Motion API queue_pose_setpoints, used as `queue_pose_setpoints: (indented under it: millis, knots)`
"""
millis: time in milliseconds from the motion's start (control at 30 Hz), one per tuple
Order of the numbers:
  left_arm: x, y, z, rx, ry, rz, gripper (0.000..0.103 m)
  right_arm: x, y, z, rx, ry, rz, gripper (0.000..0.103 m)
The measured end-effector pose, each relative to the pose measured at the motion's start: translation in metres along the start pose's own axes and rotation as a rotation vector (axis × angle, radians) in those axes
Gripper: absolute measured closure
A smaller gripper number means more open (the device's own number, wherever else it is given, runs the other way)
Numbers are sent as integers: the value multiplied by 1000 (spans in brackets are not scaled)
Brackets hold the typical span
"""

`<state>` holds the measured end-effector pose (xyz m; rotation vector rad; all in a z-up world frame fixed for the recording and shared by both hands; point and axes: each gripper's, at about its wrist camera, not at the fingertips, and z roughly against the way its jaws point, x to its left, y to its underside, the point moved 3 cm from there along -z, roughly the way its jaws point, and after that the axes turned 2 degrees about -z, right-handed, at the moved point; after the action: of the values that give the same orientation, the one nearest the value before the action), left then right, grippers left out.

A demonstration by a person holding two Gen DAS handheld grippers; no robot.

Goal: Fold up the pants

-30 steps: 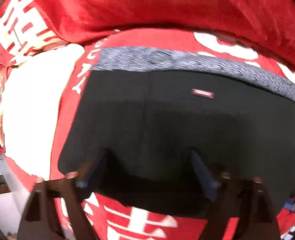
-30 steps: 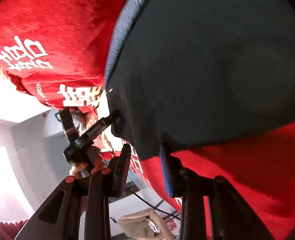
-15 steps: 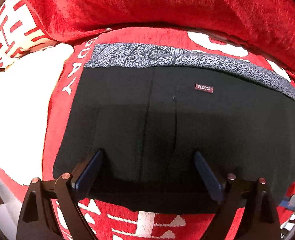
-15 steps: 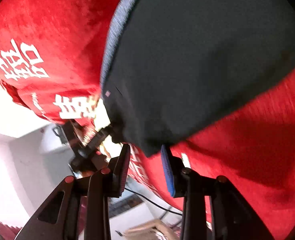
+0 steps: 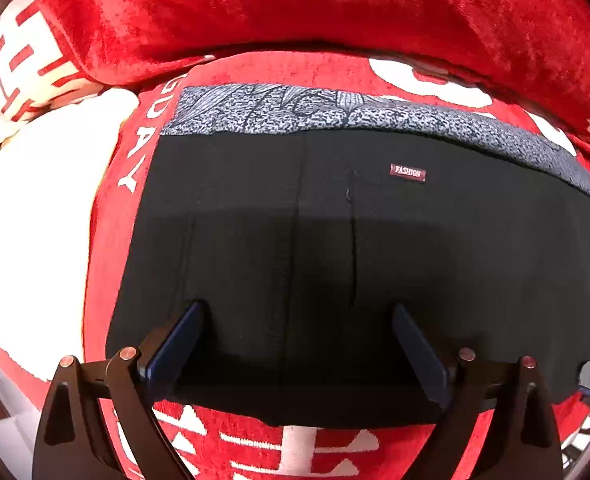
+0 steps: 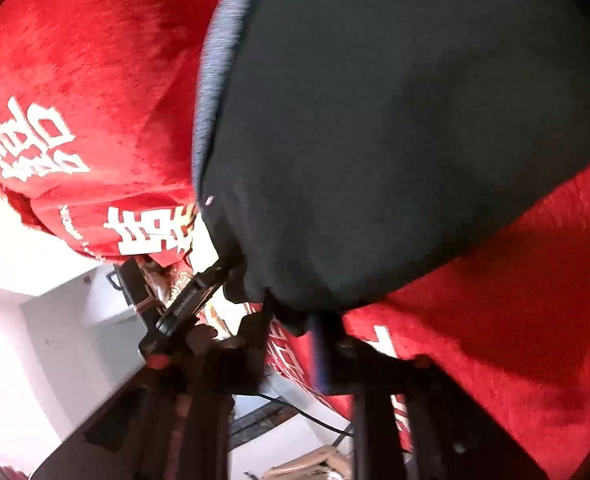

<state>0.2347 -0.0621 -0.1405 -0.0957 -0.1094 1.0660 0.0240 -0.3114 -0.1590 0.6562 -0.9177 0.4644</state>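
Pants lie partly folded; right gripper pinches their six-o'clock corner, left gripper gapes empty above, folds remain

Lying flat on the blanket: pants, waistband at the far edge. Hovering over the near half: left hand-held gripper. Pinching the pants' near corner: right hand-held gripper.

Hidden and blurred parts

Pants run off the left wrist view at 3 o'clock; right gripper blurs, its pads buried in cloth at 6 o'clock.
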Motion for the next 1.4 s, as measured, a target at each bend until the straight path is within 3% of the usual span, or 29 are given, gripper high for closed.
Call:
queue_pose_setpoints:
  millis: [33,67,167,267,400,433,467,500,567,633,667,733,800,900,967,1067,1133,1300,1400]
  knots:
    - [0,1,0,-6,1,-5,5,-2,3,1,10,105,-23,96]
    - [0,2,-1,-14,0,-11,5,-12,6,0,16,151,-26,96]
    - [-4,2,4,-3,-25,-12,5,-31,14,5,44,168,-106,96]
    - [-19,5,22,-30,6,-55,5,-7,13,31,32,265,31,91]
    - [-45,4,28,-52,43,-84,5,33,-19,73,-121,412,250,88]
    - [-48,4,22,-30,46,-83,5,34,-30,76,-145,481,293,77]
    - [-53,6,13,2,36,-85,5,27,-39,74,-142,576,318,57]
    - [-54,9,6,26,25,-87,5,14,-45,70,-110,639,313,55]
    - [-53,11,5,18,35,-91,5,8,-47,76,-105,599,278,58]
    - [-47,12,9,41,67,-94,5,11,-45,77,-42,596,208,58]
    - [-44,12,13,30,81,-91,5,20,-45,76,-33,537,189,58]
    - [-29,5,26,-41,83,-80,5,50,-52,62,-18,448,238,58]
    - [-11,-2,32,-90,53,-38,5,89,-65,20,27,444,345,58]
    - [20,-8,21,-87,5,31,5,137,-81,-70,147,484,511,59]
    - [36,-5,9,-75,-45,36,5,152,-83,-126,210,510,605,65]
    - [48,4,-7,-66,-10,47,5,150,-86,-181,250,574,612,66]
    - [56,9,-9,-79,16,57,2,140,-90,-195,237,622,587,68]
    - [73,10,-13,-60,62,111,0,154,-94,-204,159,749,661,74]
    - [77,12,-2,-42,39,130,0,162,-101,-194,120,724,582,70]
